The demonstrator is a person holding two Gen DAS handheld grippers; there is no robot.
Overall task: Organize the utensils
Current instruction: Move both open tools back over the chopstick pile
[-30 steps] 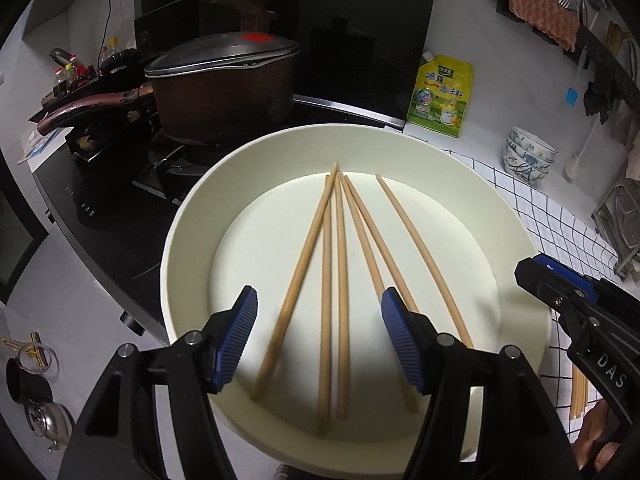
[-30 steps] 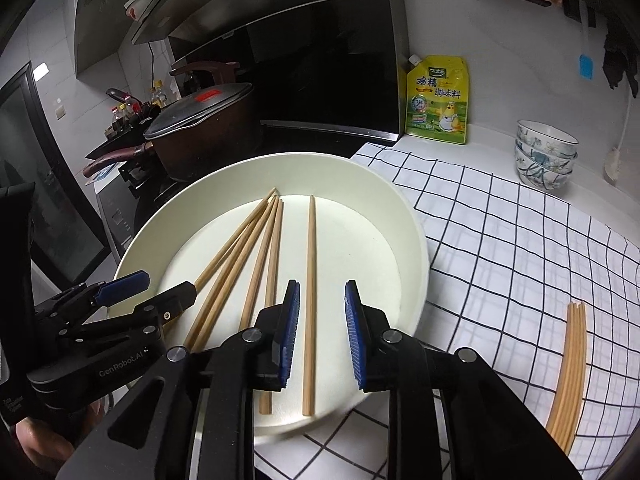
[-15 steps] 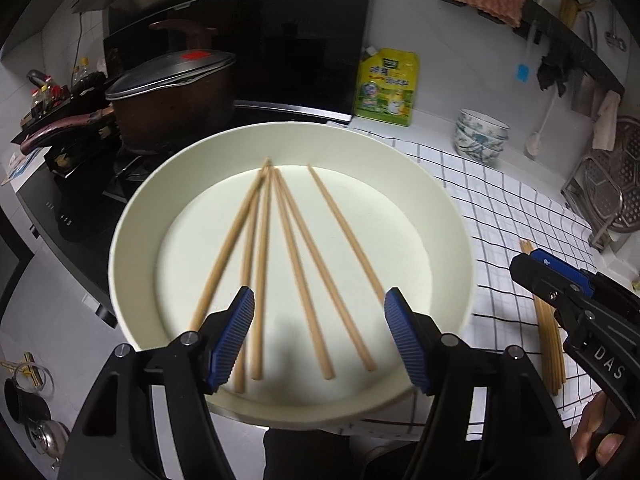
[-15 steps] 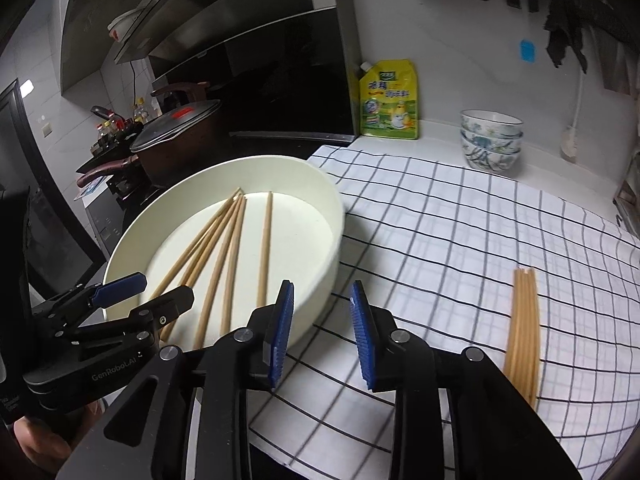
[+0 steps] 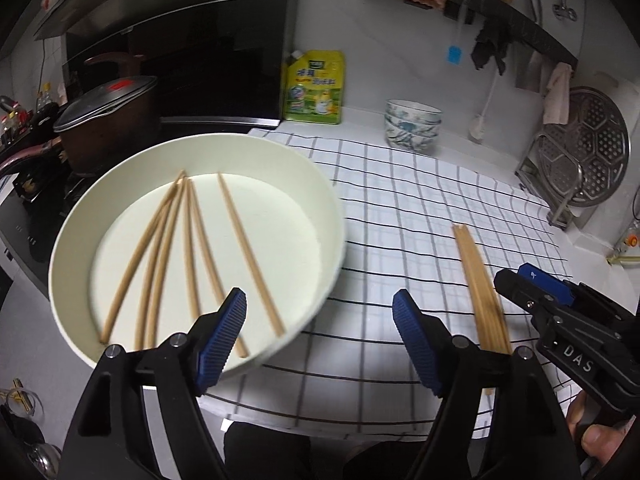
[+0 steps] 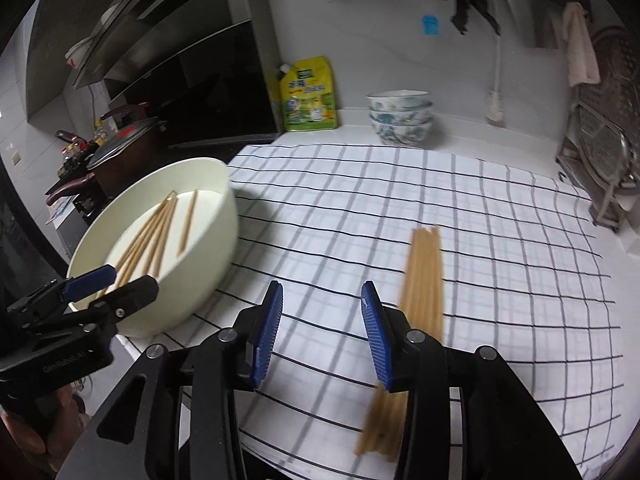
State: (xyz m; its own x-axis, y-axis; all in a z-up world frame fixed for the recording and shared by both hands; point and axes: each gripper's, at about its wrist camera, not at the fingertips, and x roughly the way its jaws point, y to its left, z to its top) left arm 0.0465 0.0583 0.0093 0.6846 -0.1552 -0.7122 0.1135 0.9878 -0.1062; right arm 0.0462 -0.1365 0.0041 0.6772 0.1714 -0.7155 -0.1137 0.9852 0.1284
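Both hand-held grippers have just been opening, nothing between their ribbed blue pads: left hand-held gripper (image 5: 320, 340) spread wide, right hand-held gripper (image 6: 322, 334) moderately parted. Slim, pale wooden chopsticks (image 5: 248, 256) fan loosely inside a smooth cream round basin (image 5: 320, 184); a tidy bundle (image 6: 424, 276) lies on the desk's checked cloth (image 6: 500, 240).

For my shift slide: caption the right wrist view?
Open right tongs over checked cloth, chopstick bundle beside them, basin left.

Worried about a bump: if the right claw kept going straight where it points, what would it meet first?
Probably the checked cloth; the right claw is open and empty, and the chopstick bundle lies just right of that line.
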